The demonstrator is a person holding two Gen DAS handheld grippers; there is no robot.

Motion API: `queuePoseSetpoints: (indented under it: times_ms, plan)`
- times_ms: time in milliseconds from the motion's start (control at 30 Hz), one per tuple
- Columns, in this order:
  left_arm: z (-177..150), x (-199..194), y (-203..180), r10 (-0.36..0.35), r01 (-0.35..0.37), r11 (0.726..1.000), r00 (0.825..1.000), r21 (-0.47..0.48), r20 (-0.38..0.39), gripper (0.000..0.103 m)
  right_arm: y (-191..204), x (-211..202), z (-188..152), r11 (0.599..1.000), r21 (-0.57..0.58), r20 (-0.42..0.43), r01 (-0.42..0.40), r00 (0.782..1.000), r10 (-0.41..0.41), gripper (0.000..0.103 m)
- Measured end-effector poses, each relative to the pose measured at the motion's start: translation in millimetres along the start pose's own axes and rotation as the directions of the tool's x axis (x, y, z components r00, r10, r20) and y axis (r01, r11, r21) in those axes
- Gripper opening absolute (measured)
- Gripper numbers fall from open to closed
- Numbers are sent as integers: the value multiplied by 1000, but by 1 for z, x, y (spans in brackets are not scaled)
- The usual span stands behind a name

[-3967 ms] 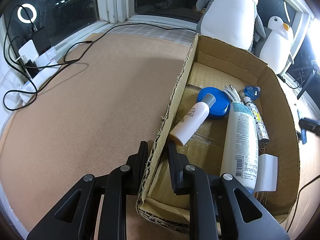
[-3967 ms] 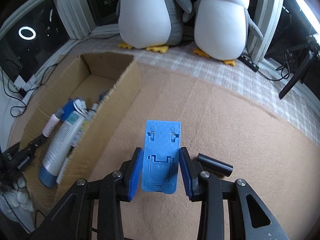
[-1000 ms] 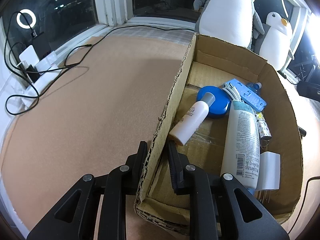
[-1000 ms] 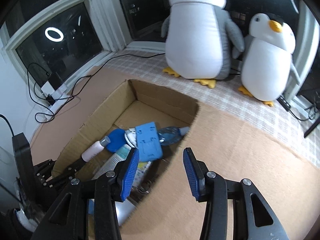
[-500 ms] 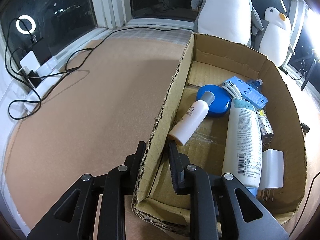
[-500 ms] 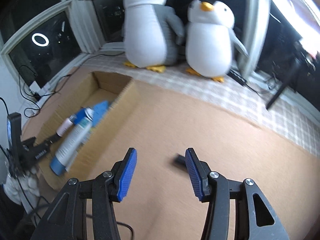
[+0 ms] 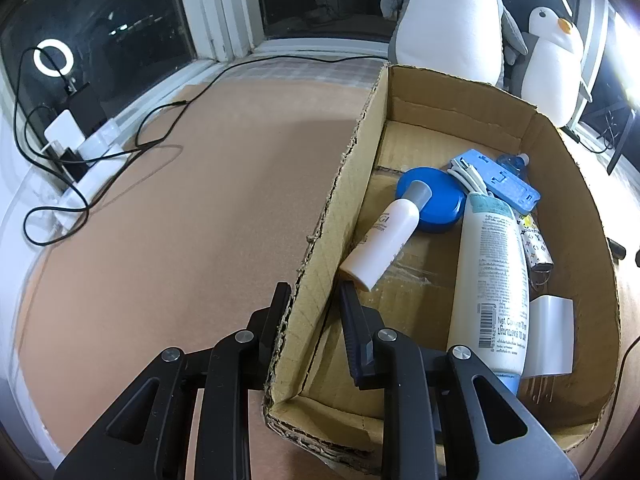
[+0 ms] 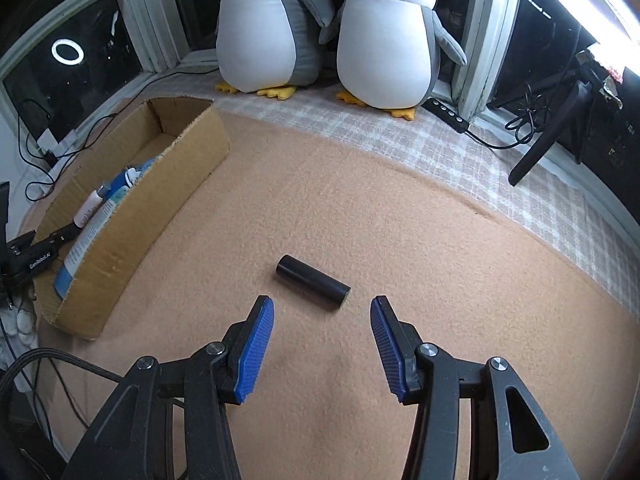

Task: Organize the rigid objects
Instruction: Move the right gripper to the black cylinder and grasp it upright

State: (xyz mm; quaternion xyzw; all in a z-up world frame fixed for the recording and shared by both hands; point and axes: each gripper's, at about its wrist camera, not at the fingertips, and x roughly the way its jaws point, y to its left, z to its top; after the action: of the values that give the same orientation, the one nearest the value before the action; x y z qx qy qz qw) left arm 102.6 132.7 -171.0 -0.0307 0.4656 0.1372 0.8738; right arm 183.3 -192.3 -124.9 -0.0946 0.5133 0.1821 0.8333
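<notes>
Since a second earlier, the right gripper (image 8: pixel 322 344) left the box (image 8: pixel 132 236) and came over the black tube (image 8: pixel 313 282), lying at twelve o'clock, fingers wide and empty. The left gripper (image 7: pixel 314 304) pinched the box wall. Only the tube remained outside.

two downward wrist views, shared box (image 7: pixel 460 92)

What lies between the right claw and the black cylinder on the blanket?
Only bare tan blanket, seen in the right wrist view; the right claw hangs open just short of the black cylinder.
</notes>
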Motion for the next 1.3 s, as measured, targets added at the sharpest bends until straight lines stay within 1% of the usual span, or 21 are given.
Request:
queuePoseSetpoints:
  times_ms: [333, 533, 733, 867, 1100, 1167, 1233, 1300]
  plan:
    - [-1, -1, 1, 2, -2, 1000, 1000, 2, 0, 23, -4, 25, 10, 997, -28, -27, -67, 997, 67, 46]
    - [-1, 0, 0, 2, -2, 1000, 1000, 2, 1, 23, -3, 41, 16, 996, -35, -32, -85, 996, 84, 46]
    - [-1, 0, 1, 0, 0, 1000, 1000, -2, 0, 23, 7, 49, 14, 996, -66, -58, -54, 997, 51, 46]
    - [0, 0, 0, 0, 0, 1000, 1000, -4, 1, 23, 7, 48, 13, 998, -41, -63, -43, 997, 41, 46]
    - [0, 0, 0, 0, 0, 1000, 1000, -6, 1, 23, 12, 47, 10, 999, -42, -86, 1, 996, -5, 31]
    - [0, 0, 0, 0, 0, 1000, 1000, -7, 1, 23, 12, 48, 10, 999, -34, -89, 3, 996, -6, 24]
    - [0, 0, 0, -1, 1, 1000, 1000, -7, 1, 23, 13, 48, 10, 1000, -30, -91, 9, 996, -12, 21]
    - [0, 0, 0, -1, 1, 1000, 1000, -6, 1, 23, 15, 49, 12, 999, -31, -93, 16, 995, -18, 20]
